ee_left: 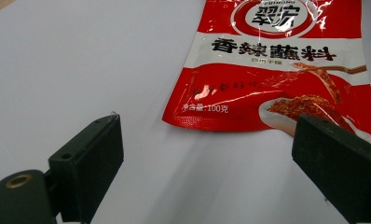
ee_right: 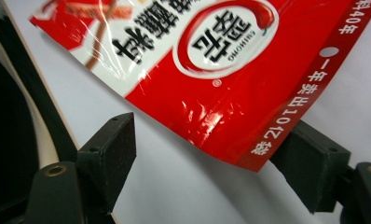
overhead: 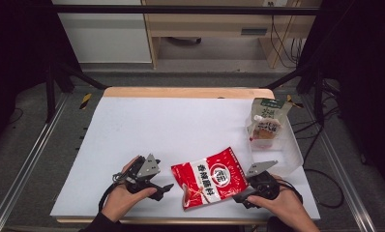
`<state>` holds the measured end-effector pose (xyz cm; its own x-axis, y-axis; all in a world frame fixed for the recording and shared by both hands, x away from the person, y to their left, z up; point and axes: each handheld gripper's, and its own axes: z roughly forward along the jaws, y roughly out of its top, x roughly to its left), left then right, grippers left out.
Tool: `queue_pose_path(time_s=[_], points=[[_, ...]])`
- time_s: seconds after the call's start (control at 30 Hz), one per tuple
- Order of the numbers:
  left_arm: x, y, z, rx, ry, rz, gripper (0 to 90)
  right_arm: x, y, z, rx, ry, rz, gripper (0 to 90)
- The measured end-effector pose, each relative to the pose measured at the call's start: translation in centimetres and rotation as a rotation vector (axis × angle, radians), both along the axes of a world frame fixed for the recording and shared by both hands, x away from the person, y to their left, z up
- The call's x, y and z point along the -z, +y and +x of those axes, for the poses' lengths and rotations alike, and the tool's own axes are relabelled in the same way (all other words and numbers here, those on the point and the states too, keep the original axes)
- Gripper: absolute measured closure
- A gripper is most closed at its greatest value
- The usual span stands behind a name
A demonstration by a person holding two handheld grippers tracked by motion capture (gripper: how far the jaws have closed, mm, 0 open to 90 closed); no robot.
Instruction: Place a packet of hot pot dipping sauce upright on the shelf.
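The red seasoning packet (overhead: 211,177) lies flat near the tabletop's (overhead: 147,121) front edge, long axis slanting toward the far right corner. Right tongs (ee_right: 204,154) straddle its right corner — apart, not yet pinching. Left tongs (ee_left: 211,161) stand apart just short of its left end.

A pale wooden table (overhead: 181,92) fills the middle of the high view, almost wholly covered by a smooth white sheet (overhead: 156,125), with wood showing along the far edge. On the sheet, at lower centre, lies a glossy red and white plastic seasoning packet (overhead: 210,178) with black print. At the right edge stands a clear plastic box (overhead: 291,154), holding a green-topped pouch (overhead: 268,121).
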<state>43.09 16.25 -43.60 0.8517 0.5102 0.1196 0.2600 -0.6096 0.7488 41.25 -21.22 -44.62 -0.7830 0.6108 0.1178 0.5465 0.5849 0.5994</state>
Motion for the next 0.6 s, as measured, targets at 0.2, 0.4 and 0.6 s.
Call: queue_pose_path(time_s=[0.2,0.4,0.6], points=[[-0.1,0.1,0.0,-0.002,0.000,-0.007,8.9,-0.7,0.2,0.7,0.016,0.016,0.032,34.8],[-0.4,0.4,0.2,-0.008,-0.006,-0.006,9.0,-1.8,0.7,1.1,0.020,-0.023,0.029,61.9],[-1.1,0.6,0.6,-0.012,-0.009,-0.020,9.0,-3.1,1.7,1.8,0.024,-0.057,-0.010,84.7]])
